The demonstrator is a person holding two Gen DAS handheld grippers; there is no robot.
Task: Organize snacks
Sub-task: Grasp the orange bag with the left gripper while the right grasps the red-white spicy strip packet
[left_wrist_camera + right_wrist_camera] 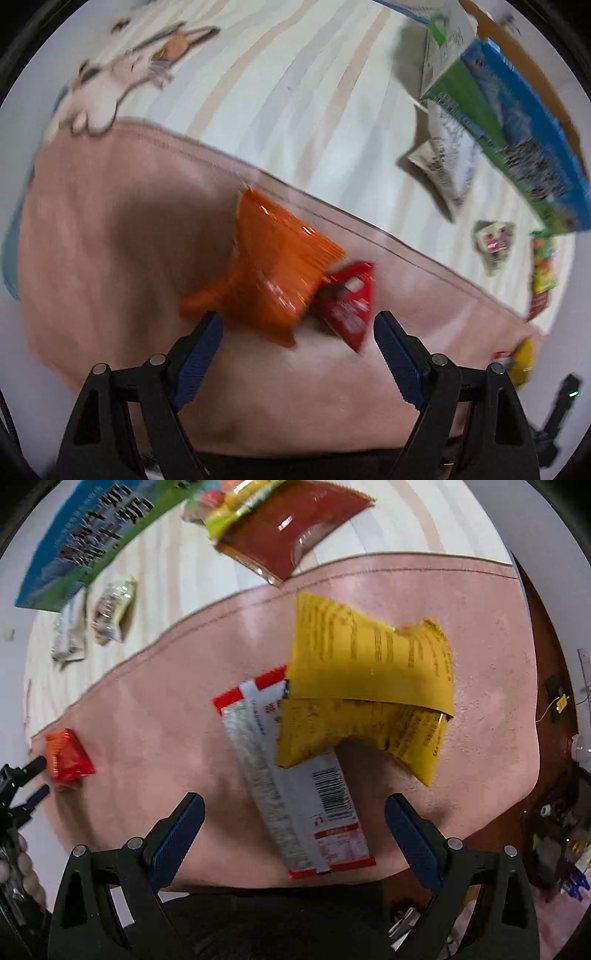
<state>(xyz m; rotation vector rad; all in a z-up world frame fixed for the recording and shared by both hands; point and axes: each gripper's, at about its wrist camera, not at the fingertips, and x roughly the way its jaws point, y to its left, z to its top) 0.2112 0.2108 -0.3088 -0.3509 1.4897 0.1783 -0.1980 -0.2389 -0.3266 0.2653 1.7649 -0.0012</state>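
Note:
In the left wrist view, an orange snack bag [273, 269] lies on a pink mat [110, 229] with a small red packet [349, 302] against its right side. My left gripper [298, 334] is open and empty, just in front of both. In the right wrist view, a yellow snack bag [369, 686] lies partly over a white-and-red packet [303, 805] on the mat [480, 635]. My right gripper [293, 814] is open and empty, its jaws on either side of the white-and-red packet's near end. The left gripper [35, 779] shows at the left by the orange bag [66, 758].
A blue-and-green cardboard box [517, 147] stands on the striped floor covering [295, 92] beyond the mat, with small pale packets [447, 162] beside it. A dark red bag [295, 535] and a green-yellow candy bag [236, 506] lie past the mat's far edge. Cluttered floor at right.

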